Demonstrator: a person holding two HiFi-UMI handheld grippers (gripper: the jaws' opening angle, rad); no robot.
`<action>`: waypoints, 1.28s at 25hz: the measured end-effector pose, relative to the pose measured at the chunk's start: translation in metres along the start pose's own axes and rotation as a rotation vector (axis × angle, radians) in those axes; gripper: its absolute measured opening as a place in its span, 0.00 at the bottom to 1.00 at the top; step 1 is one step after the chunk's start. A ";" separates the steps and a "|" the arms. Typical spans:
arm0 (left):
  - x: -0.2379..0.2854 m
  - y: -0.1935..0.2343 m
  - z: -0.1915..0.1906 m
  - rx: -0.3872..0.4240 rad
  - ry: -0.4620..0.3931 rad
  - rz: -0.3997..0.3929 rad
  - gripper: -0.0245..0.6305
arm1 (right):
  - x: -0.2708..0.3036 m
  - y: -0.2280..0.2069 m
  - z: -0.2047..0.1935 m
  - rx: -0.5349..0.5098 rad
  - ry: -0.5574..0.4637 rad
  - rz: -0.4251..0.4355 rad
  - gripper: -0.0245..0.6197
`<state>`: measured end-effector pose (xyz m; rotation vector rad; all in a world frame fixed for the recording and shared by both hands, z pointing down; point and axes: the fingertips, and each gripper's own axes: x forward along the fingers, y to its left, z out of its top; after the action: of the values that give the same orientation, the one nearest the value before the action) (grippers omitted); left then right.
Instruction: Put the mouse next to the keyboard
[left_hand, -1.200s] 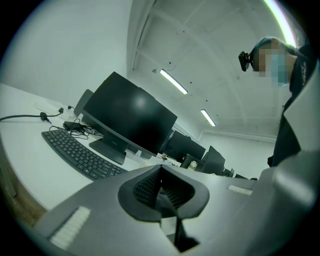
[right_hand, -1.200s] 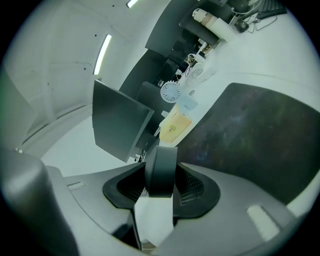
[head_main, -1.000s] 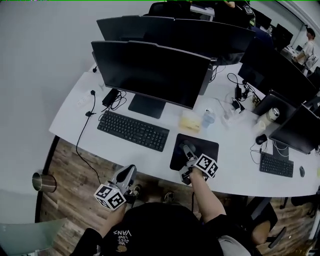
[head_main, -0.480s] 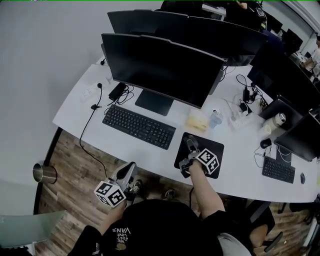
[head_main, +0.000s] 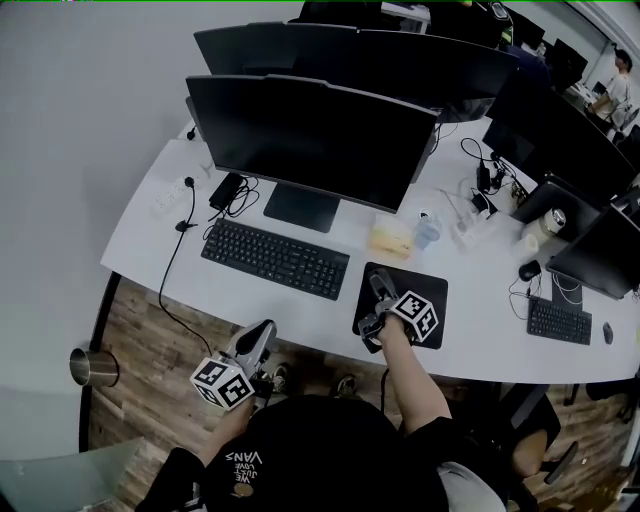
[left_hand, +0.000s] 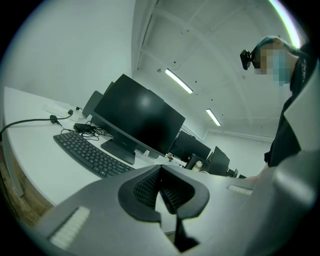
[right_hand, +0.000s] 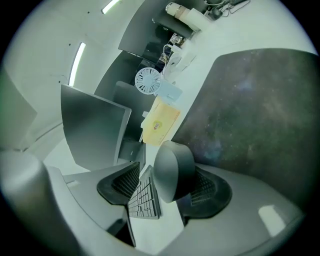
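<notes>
A dark grey mouse rests on the black mouse pad, just right of the black keyboard. My right gripper reaches onto the pad's left part. Its jaws have just been opening and stand open around the mouse. In the right gripper view the mouse lies against the right pad, with a gap on its left side, where the keyboard shows through. My left gripper hangs below the desk's front edge, shut and empty. In the left gripper view its jaws point level towards the keyboard.
A large monitor stands behind the keyboard. A yellow box and a clear cup sit behind the mouse pad. A cable hangs over the desk's left edge. A metal bin stands on the wooden floor.
The right gripper has stayed over the mouse pad's left part and has rolled a little. The left gripper hangs in much the same place below the desk edge.
</notes>
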<state>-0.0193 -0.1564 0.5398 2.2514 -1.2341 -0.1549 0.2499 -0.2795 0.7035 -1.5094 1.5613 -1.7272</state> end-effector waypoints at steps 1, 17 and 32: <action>0.001 0.001 0.000 -0.003 0.002 -0.007 0.04 | 0.000 0.002 0.000 -0.006 0.003 -0.002 0.49; -0.002 0.027 0.006 -0.042 0.013 -0.049 0.04 | -0.010 0.010 -0.019 0.228 0.129 0.027 0.74; 0.010 0.028 0.000 -0.067 0.052 -0.114 0.04 | -0.041 0.001 -0.036 0.231 0.138 -0.035 0.80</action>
<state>-0.0344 -0.1759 0.5556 2.2542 -1.0584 -0.1767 0.2333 -0.2290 0.6913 -1.3368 1.3481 -1.9920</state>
